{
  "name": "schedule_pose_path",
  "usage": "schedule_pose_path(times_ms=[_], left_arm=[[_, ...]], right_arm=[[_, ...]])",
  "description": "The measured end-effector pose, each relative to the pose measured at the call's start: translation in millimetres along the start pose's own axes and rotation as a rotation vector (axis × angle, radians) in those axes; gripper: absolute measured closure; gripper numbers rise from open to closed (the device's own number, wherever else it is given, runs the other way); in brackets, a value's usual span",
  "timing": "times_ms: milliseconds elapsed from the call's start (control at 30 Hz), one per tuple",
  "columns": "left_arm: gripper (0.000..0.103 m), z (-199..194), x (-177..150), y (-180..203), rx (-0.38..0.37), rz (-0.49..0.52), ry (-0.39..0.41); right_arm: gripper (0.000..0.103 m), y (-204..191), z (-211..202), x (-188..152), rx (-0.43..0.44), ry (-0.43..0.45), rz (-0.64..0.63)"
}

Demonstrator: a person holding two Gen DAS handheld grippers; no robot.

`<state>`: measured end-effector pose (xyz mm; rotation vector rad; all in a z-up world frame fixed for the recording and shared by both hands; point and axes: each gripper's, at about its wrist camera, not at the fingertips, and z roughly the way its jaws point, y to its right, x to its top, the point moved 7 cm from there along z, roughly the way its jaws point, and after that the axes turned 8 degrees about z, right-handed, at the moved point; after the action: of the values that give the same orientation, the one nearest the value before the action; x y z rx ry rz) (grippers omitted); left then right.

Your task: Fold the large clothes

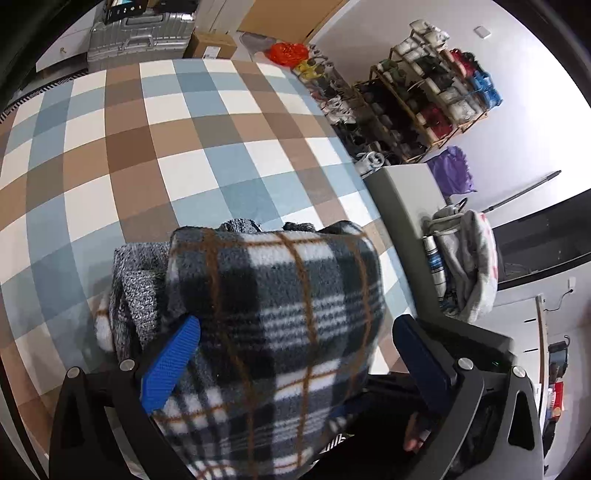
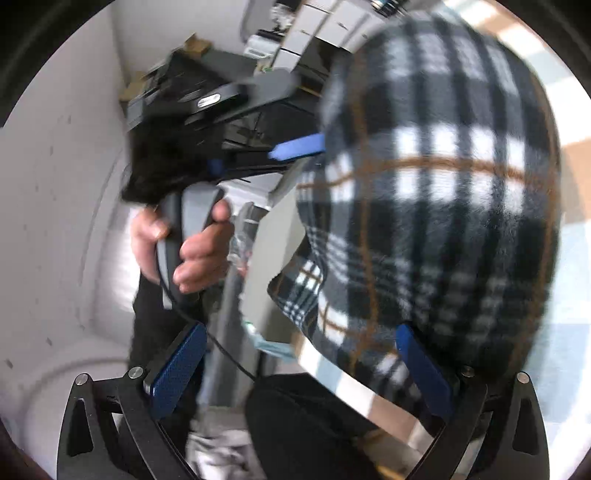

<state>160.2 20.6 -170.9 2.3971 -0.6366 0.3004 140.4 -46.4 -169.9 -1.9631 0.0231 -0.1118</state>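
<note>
The left claw point(image 1: 295, 354) stands apart around the plaid fleece garment point(image 1: 280, 317), seemingly unpinched, heaped on a grey knit point(image 1: 136, 280) over the checked bed point(image 1: 147, 147). The right claw point(image 2: 306, 354) gapes wide, fleece brushing one pad.

The folded fleece point(image 1: 273, 325) lies on the checked surface point(image 1: 147, 155), with a knit garment point(image 1: 136, 280) under its left side.

The plaid garment point(image 1: 280, 295) is fuzzy matt fleece; the grey sweater point(image 1: 135, 280) beneath it is coarse knit; the checked mat point(image 1: 147, 147) looks like flat matt cloth; the gripper pads point(image 1: 170, 365) are ribbed blue plastic; the suitcase point(image 1: 140, 35) is ridged, dull metal.
</note>
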Motion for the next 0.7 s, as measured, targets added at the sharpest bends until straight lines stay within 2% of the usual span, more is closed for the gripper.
schedule_pose_path(times_ms=[133, 233, 267, 333, 433, 567, 633, 700], left_arm=[[0.001, -28.3, -21.3, 3.7, -0.012, -0.016, 0.086], [0.001, -37.6, -54.6, -3.4, 0.009, -0.021, 0.126], [0.001, -37.0, -64.4, -6.1, -0.006, -0.032, 0.137], [0.001, -34.2, -83.9, -15.6, -0.032, -0.069, 0.161], [0.001, -27.2, -101.7, -35.2, -0.012, -0.139, 0.212], [0.001, -3.7, -120.1, -62.3, -0.017, -0.262, 0.235], [0.001, 7.8, -127.1, -70.7, -0.04, -0.296, 0.236], [0.001, 20.3, -133.5, -74.8, -0.07, -0.328, 0.203]], right_arm=[[0.0, 5.6, 5.3, 10.5, 0.016, -0.005, 0.053], [0.0, 11.6, 7.5, 15.8, 0.051, 0.004, 0.086], [0.0, 11.6, 8.4, 17.1, 0.056, 0.006, 0.091], [0.0, 12.0, 9.7, 20.1, 0.058, 0.012, 0.095], [0.0, 9.2, 10.0, 20.7, 0.053, 0.031, 0.093], [0.0, 0.0, 14.2, 12.1, 0.063, 0.056, 0.074], [0.0, -12.8, -2.7, 6.7, 0.1, 0.103, 0.065], [0.0, -32.6, -19.6, 8.6, 0.132, 0.161, 0.011]])
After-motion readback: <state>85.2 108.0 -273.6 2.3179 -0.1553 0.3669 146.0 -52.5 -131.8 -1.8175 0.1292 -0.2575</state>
